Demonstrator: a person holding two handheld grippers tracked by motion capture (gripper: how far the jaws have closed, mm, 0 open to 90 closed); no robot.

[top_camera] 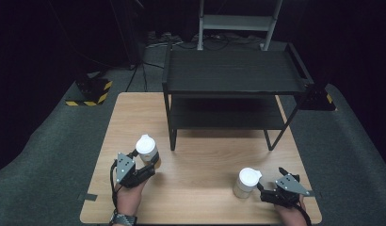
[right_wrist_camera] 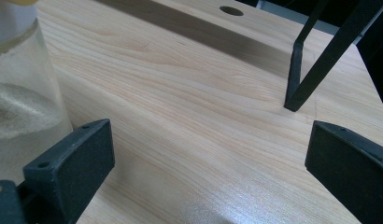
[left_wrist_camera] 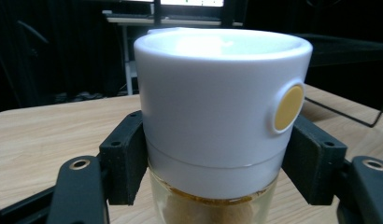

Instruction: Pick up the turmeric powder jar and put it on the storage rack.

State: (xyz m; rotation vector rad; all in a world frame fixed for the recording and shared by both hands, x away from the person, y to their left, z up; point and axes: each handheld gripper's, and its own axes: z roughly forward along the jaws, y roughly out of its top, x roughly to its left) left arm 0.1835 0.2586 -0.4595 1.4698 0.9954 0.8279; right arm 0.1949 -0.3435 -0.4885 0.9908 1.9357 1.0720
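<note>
The left gripper (top_camera: 143,165) has its jaws clamped on a white-lidded glass jar (left_wrist_camera: 217,116) holding brown powder (a yellow dot marks the lid). The right gripper (right_wrist_camera: 203,163), jaws apart and empty, rests on the table (top_camera: 200,155) just beside a second jar (top_camera: 246,182) of pale powder.

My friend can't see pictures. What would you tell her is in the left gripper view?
A jar with a tall white lid is clamped between the left gripper's two black jaws, brown powder showing through its glass bottom. A yellow dot marks the lid, and a wooden table lies behind.
</note>
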